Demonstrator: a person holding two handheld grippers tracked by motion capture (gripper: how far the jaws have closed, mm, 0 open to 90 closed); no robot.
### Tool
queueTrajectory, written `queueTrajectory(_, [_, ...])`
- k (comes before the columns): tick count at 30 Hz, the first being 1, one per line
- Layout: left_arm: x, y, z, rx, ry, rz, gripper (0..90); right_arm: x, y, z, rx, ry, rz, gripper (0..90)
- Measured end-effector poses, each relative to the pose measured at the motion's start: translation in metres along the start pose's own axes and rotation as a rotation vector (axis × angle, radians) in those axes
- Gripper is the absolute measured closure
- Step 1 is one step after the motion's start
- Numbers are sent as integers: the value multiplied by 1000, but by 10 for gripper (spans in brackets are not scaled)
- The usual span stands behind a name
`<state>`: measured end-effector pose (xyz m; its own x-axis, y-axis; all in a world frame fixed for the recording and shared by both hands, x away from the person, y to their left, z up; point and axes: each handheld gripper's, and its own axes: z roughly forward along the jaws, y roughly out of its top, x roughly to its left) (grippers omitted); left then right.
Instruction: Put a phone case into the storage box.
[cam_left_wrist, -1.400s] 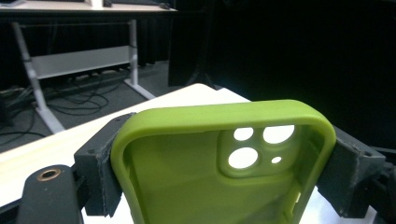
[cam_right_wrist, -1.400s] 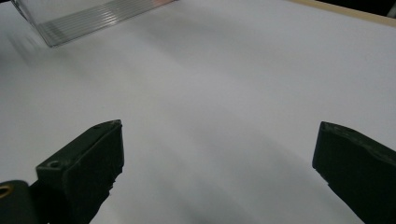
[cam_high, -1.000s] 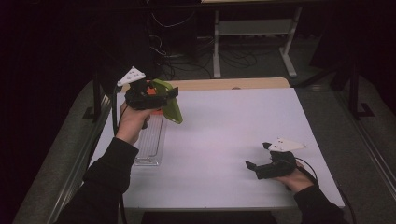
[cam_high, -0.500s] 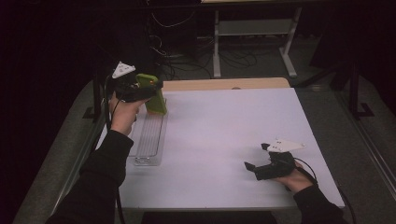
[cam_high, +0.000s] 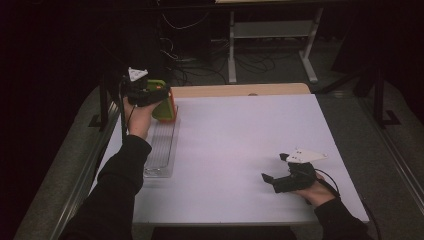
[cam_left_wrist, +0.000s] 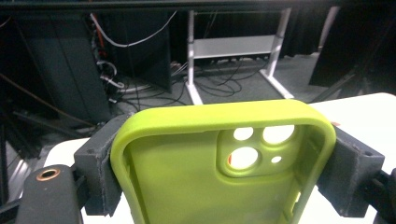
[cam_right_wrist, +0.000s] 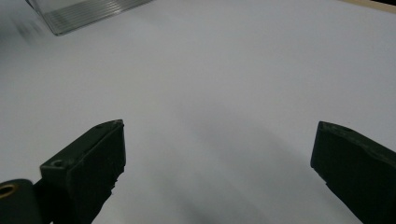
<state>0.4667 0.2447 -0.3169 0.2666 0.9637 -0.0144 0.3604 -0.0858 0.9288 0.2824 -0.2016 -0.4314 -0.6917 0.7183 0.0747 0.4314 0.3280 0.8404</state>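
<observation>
1. Phone case (cam_left_wrist: 224, 163), lime green with an orange layer showing behind it in the high view (cam_high: 164, 102), is clamped by its long edges between the pads of the left gripper (cam_high: 146, 95), which grasps it across its width so the open inner side faces the gripper's own camera.

2. Held upright over the far end of the clear ribbed tray (cam_high: 161, 150), the case hangs just above the tray's far rim (whether its lower edge touches the tray cannot be told from the high view).

3. Camera cut-outs sit at the top of the case in the left gripper view, a sign that it is carried lens end up, probably so it can be stood or laid into the tray lengthwise.

4. Across the white table (cam_high: 240, 145), well apart from the tray and toward the near right corner, the right gripper (cam_high: 274, 179) rests low with its jaws released and spread wide, nothing between them (bare tabletop lies beyond them in the right gripper view (cam_right_wrist: 215, 154)).

5. Pointing back toward the tray, whose ribbed corner (cam_right_wrist: 88, 14) shows at the top of that view, the idle gripper appears parked out of the way while the left hand (cam_high: 137, 120) does the carrying.
</observation>
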Motion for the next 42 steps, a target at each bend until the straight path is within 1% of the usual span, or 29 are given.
queueTrajectory(4, [3, -6, 11, 23, 31, -6, 154, 0, 0, 0, -2, 5, 2, 23])
queueTrajectory(5, [4, -7, 14, 21, 40, -16, 153, 0, 0, 0, -3, 5, 3, 23])
queueTrajectory(6, [4, -9, 16, 25, 51, -19, 153, 0, 0, 0, -3, 6, 3, 23])
queueTrajectory(7, [4, -11, 19, 19, 58, -35, 153, 0, 0, 0, -2, 6, 4, 23])
queueTrajectory(9, [4, -14, 23, 27, 71, -44, 153, 0, 0, -1, -3, 8, 3, 23])
queueTrajectory(10, [4, -16, 25, 30, 75, -41, 152, 0, 0, -1, -5, 10, 4, 23])
queueTrajectory(11, [3, -17, 28, 33, 74, -49, 152, 0, 0, -1, -5, 10, 4, 23])
queueTrajectory(12, [3, -19, 30, 33, 75, -48, 152, 0, 0, -1, -5, 10, 4, 23])
queueTrajectory(14, [1, -22, 33, 48, 88, -33, 151, 0, 0, -1, -4, 10, 3, 23])
queueTrajectory(15, [1, -24, 35, 43, 97, -31, 151, 0, 0, -1, -4, 10, 3, 23])
queueTrajectory(17, [1, -27, 37, 56, 110, -20, 151, 0, 0, -1, -4, 11, 3, 23])
queueTrajectory(19, [3, -31, 39, 67, 109, -32, 150, 0, 0, -1, -4, 11, 3, 23])
queueTrajectory(20, [3, -32, 40, 66, 117, -29, 150, 0, 0, -1, -4, 11, 4, 23])
queueTrajectory(21, [3, -33, 40, 53, 116, -38, 150, 0, 0, -1, -4, 11, 4, 23])
queueTrajectory(22, [3, -35, 41, 63, 115, -36, 149, 0, 0, -1, -3, 10, 4, 23])
queueTrajectory(25, [3, -38, 42, 55, 115, -37, 147, 0, 0, -1, -3, 10, 4, 23])
queueTrajectory(26, [3, -39, 42, 61, 116, -28, 147, 0, 0, -1, -3, 10, 4, 23])
queueTrajectory(29, [1, -42, 43, 51, 126, -35, 146, 0, 0, -1, 0, 12, 4, 23])
queueTrajectory(34, [-3, -43, 46, 53, 135, -20, 144, 0, 0, -1, 0, 12, 2, 23])
queueTrajectory(35, [-2, -43, 46, 68, 136, 0, 143, 0, 0, -1, 0, 12, 3, 23])
queueTrajectory(36, [-3, -44, 47, 61, 136, -11, 142, 0, 0, -1, -1, 11, 4, 23])
queueTrajectory(37, [-2, -44, 47, 75, 136, -3, 142, 0, 0, -1, -1, 11, 4, 23])
queueTrajectory(38, [-3, -45, 48, 65, 139, -10, 140, 0, 0, -1, -2, 11, 3, 23])
queueTrajectory(39, [-3, -45, 48, 53, 134, -15, 139, 0, 0, -1, -1, 11, 3, 23])
queueTrajectory(40, [-3, -45, 48, 56, 134, -11, 138, 0, 0, -1, -1, 11, 3, 23])
queueTrajectory(41, [-1, -45, 47, 71, 131, 4, 133, 0, 0, -1, -2, 11, 4, 23])
queueTrajectory(42, [-2, -44, 48, 47, 128, -20, 123, 0, 0, -2, -2, 13, 5, 23])
